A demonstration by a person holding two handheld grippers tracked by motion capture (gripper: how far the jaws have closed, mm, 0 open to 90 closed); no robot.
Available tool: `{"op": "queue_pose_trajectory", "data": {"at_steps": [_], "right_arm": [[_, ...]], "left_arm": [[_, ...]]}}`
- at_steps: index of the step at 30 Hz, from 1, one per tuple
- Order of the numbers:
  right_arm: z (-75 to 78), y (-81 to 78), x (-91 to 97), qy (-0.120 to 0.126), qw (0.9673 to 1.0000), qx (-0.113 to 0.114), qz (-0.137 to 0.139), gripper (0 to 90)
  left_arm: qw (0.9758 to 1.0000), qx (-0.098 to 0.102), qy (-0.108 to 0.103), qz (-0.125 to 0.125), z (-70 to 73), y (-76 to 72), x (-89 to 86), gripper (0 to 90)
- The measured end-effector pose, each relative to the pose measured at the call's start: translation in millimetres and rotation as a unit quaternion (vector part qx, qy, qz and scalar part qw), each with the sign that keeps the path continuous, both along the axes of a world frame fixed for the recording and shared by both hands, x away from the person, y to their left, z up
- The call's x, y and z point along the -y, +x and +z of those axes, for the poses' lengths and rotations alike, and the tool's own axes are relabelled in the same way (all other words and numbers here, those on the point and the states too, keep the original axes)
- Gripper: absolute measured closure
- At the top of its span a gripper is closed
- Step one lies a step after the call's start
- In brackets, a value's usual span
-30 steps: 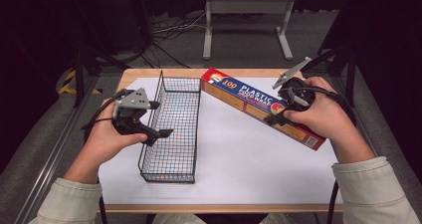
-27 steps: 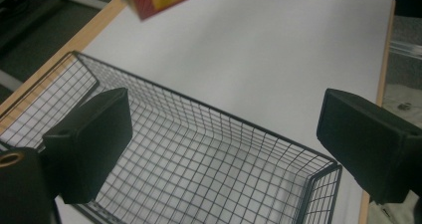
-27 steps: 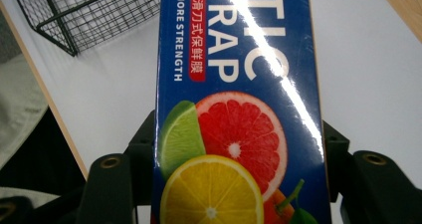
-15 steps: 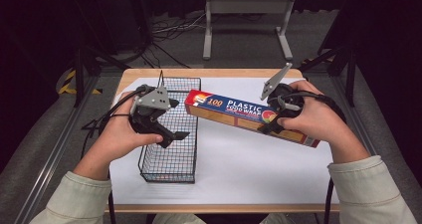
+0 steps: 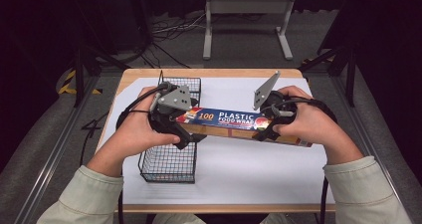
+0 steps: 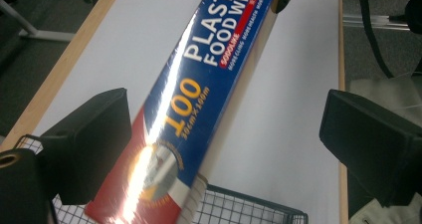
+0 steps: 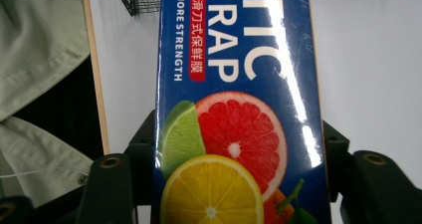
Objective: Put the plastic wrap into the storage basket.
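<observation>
Blue cling-film box now hangs off the tabletop, carried leftward from where it lay a second ago at the right side of the white sheet. Its left end has reached the wire basket and sits over the basket's right rim, while the right end is clamped in the right gripper, whose jaws press both long sides of the box in the right gripper view, just by the printed citrus fruit.

The left gripper has swung in from beside the basket to meet the box. Its jaws stand wide apart: in the left gripper view the box passes between them, brushing or nearly brushing the left jaw and well clear of the other. So it is not yet sharing the load.

I judge the work to be putting the box into the basket. With one end over the rim, the carry is mostly done; what remains is turning the box along the basket's length and lowering it, probably with the left jaws closing to steady the end.
</observation>
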State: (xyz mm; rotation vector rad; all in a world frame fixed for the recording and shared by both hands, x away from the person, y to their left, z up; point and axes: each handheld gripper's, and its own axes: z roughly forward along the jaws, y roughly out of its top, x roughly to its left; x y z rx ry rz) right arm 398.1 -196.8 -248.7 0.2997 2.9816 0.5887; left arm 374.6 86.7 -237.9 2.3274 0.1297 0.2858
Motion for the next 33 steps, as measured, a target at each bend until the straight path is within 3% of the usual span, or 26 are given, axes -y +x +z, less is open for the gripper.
{"op": "queue_pose_trajectory", "data": {"at_steps": [6,10,13,18,20,23,27,33], "right_arm": [[-1.7,-2.3,-2.2,0.007,0.9998,-0.007,0.018,40.7],[-4.1,-3.7,-4.6,0.008,0.9994,-0.017,0.028,40.6],[-5.3,-4.3,-6.3,0.016,0.999,-0.015,0.038,40.6],[-4.6,-6.1,-8.0,0.021,0.9985,-0.013,0.049,40.6],[-4.0,-6.3,-9.1,0.022,0.9982,-0.01,0.055,40.6],[-4.0,-6.3,-10.3,0.013,0.9983,-0.01,0.056,40.6],[-5.8,-5.8,-13.6,0.008,0.9983,-0.012,0.057,40.6],[-7.1,-4.3,-18.8,0.003,0.9978,-0.014,0.065,40.6]], "left_arm": [[0.9997,-0.002,0.014,-0.019,-0.3,1.9,16.7,6.7],[0.9996,-0.007,0.011,-0.025,-2.6,4.3,26.0,6.0],[0.9992,-0.021,0.009,-0.034,-5.9,7.1,30.9,5.8],[0.9981,-0.04,0.033,-0.033,-15.1,12.0,41.9,5.2],[0.9969,-0.047,0.05,-0.038,-18.5,12.7,47.1,5.7],[0.995,-0.063,0.057,-0.052,-23.7,12.4,53.2,7.0],[0.9924,-0.058,0.089,-0.062,-29.7,12.2,63.6,10.1],[0.988,-0.073,0.124,-0.056,-37.0,18.3,70.7,16.3]]}}
